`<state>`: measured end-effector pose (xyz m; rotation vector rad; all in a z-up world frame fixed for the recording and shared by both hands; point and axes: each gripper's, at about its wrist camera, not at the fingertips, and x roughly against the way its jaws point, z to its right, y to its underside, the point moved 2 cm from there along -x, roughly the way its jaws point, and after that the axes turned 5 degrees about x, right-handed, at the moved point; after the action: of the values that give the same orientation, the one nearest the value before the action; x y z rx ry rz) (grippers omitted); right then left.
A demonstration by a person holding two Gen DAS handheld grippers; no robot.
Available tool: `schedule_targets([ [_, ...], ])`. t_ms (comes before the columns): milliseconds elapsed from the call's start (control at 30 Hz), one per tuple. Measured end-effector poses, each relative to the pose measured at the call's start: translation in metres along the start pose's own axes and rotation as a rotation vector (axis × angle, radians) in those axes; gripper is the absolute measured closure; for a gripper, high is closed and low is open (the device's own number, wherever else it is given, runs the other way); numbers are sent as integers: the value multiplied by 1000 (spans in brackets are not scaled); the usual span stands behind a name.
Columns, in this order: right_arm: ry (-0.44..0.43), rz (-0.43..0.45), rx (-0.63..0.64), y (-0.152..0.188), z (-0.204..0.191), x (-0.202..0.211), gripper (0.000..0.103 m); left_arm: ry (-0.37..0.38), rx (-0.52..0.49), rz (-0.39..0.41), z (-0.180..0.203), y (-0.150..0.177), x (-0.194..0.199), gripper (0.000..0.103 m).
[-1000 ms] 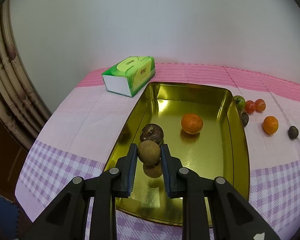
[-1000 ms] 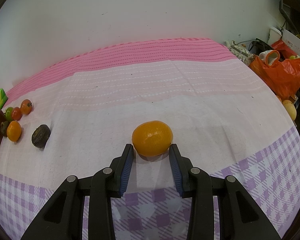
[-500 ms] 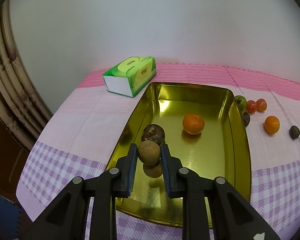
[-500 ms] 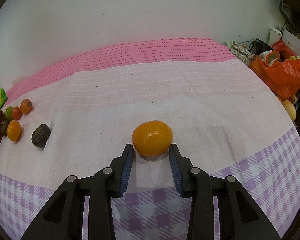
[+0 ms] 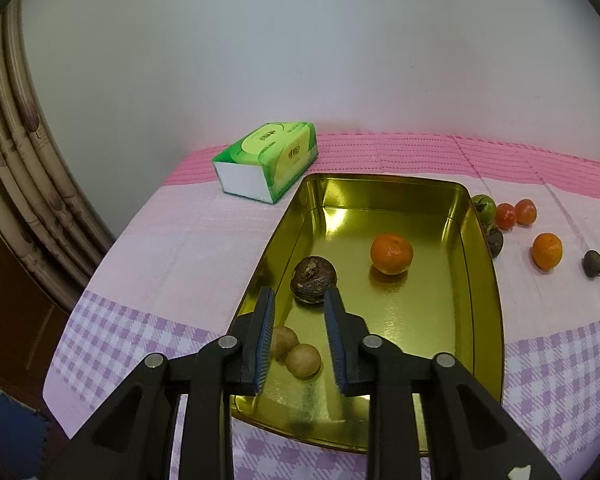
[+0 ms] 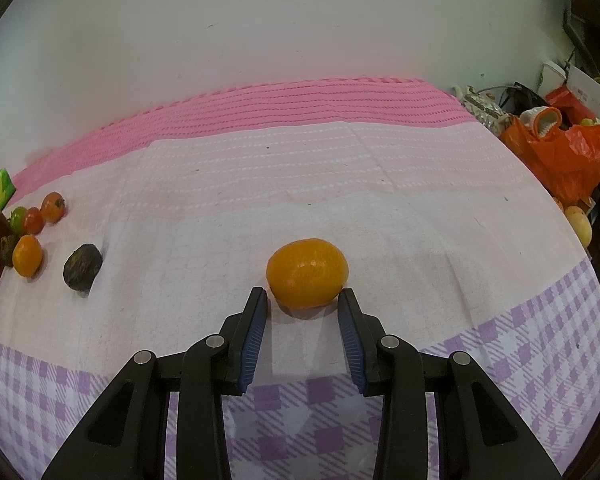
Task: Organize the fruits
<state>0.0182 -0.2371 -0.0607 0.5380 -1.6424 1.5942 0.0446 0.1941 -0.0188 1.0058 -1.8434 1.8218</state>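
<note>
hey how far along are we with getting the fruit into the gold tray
Partly done. In the tray lie three fruits: an orange, a dark brown fruit and a small tan fruit, which the left gripper has just opened its jaws to drop. In hand: the right gripper stands open around a mandarin, not clamped. Left: that mandarin and the six fruits beside the tray.

I see three oranges (image 5: 391, 254) (image 5: 547, 251) (image 6: 307, 272), three little tomatoes (image 5: 505, 216), three dark brown fruits (image 5: 313, 279), one tan round fruit (image 5: 303, 361), one gold tray (image 5: 482, 280), one green tissue box (image 5: 268, 160).
</note>
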Motion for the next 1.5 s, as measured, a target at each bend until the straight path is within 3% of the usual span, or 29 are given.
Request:
schedule_targets([
  [200,-10,-9,29,1,-5,3,76,-5,1,11,-2,-1,7,69],
  [467,-45,-7,10,4,-9,11,85,-15,-36,24,0,-4,17,69],
  [800,-124,32,-75,11,-2,34,86,16,-30,38,1,-9,33,69],
  [1100,-223,74,-54,11,-34,66,86,29,25,-8,-9,-13,32,69],
  [1233,-180,124,-24,17,-24,86,86,19,58,0,-19,-15,34,69],
  [1333,-91,110,29,20,-4,81,83,31,84,-5,-23,-16,35,66],
  [1433,-91,75,72,11,1,59,69,39,91,-19,-22,-15,33,66],
  [1500,-44,76,100,1,-3,46,38,40,85,-26,-19,-14,32,66],
])
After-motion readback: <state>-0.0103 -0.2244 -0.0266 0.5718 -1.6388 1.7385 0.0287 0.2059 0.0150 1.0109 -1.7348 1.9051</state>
